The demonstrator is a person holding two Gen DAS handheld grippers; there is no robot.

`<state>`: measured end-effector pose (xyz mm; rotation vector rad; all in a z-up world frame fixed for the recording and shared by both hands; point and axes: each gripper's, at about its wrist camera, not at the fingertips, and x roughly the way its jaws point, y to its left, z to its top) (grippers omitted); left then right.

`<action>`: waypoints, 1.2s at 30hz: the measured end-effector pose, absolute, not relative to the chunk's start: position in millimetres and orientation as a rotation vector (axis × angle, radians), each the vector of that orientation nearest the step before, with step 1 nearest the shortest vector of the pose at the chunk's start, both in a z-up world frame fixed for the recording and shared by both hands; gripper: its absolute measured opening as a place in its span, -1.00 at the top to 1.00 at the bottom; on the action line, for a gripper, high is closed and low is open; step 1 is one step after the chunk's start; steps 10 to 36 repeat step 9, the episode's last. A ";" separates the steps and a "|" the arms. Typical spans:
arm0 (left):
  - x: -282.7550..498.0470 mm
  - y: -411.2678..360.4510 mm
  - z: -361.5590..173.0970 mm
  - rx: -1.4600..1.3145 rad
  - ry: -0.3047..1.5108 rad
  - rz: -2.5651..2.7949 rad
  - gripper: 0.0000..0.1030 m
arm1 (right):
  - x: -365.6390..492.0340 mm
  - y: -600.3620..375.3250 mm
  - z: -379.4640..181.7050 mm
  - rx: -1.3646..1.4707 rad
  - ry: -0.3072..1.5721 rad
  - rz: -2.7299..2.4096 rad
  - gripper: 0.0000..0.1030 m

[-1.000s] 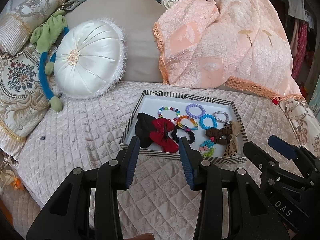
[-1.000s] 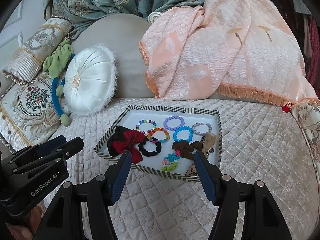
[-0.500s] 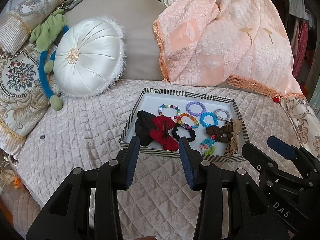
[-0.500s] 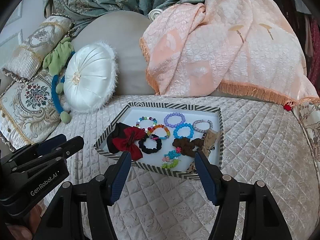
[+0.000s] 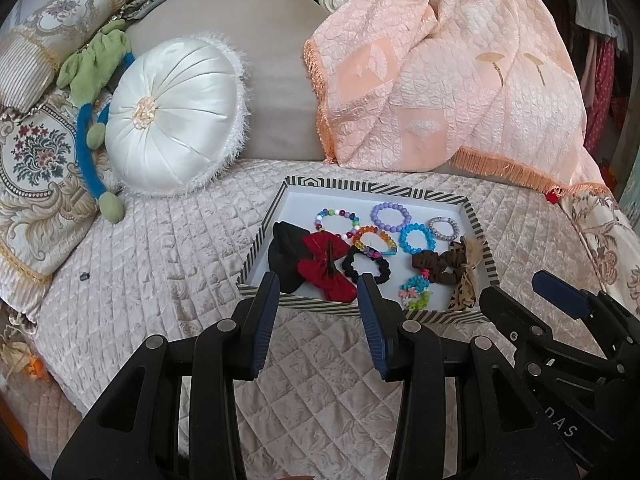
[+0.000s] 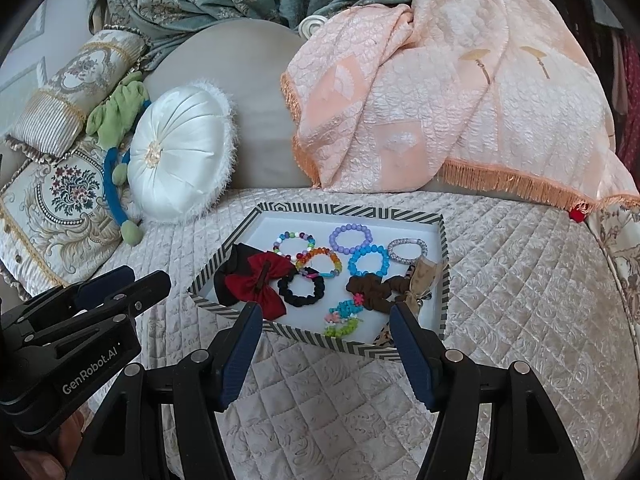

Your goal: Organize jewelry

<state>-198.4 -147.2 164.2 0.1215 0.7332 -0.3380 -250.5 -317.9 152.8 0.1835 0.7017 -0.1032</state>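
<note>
Bracelets (image 5: 388,216) and hair bows (image 5: 326,266) are all lying inside the striped tray (image 5: 360,190) on the bed (image 5: 160,248). Left tool (image 5: 318,292) and right tool (image 6: 326,318) are hovering near it, gaping wide, holding nothing; sorting could be pending or finished.

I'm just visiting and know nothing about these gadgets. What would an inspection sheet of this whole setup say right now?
Surface: quilted beige bedspread, bare ahead of the tools.
Job's things: striped tray holding beaded bracelets, a red bow, a black scrunchie, a brown scrunchie.
Clutter: small dark speck on the bedspread.
Grippers: left gripper open, empty; right gripper open, empty; both short of the tray.
Cables: nothing seen.
Surroundings: round white cushion, peach fringed throw, embroidered pillows, green-and-blue plush.
</note>
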 end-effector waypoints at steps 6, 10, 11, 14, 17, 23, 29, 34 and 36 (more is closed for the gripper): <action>-200.1 -148.6 160.3 0.127 0.722 -0.365 0.22 | -250.3 -317.9 151.0 0.181 0.704 -0.099 -0.24; -199.8 -147.8 158.9 0.136 0.716 -0.368 0.22 | -251.3 -319.8 149.9 0.181 0.705 -0.099 -0.24; -199.8 -147.8 158.9 0.136 0.716 -0.368 0.22 | -251.3 -319.8 149.9 0.181 0.705 -0.099 -0.24; -199.8 -147.8 158.9 0.136 0.716 -0.368 0.22 | -251.3 -319.8 149.9 0.181 0.705 -0.099 -0.24; -199.8 -147.8 158.9 0.136 0.716 -0.368 0.22 | -251.3 -319.8 149.9 0.181 0.705 -0.099 -0.24; -199.8 -147.8 158.9 0.136 0.716 -0.368 0.22 | -251.3 -319.8 149.9 0.181 0.705 -0.099 -0.24; -199.8 -147.8 158.9 0.136 0.716 -0.368 0.22 | -251.3 -319.8 149.9 0.181 0.705 -0.099 -0.24; -199.8 -147.8 158.9 0.136 0.716 -0.368 0.22 | -251.3 -319.8 149.9 0.181 0.705 -0.099 -0.24; -199.8 -147.8 158.9 0.136 0.716 -0.368 0.22 | -251.3 -319.8 149.9 0.181 0.705 -0.099 -0.24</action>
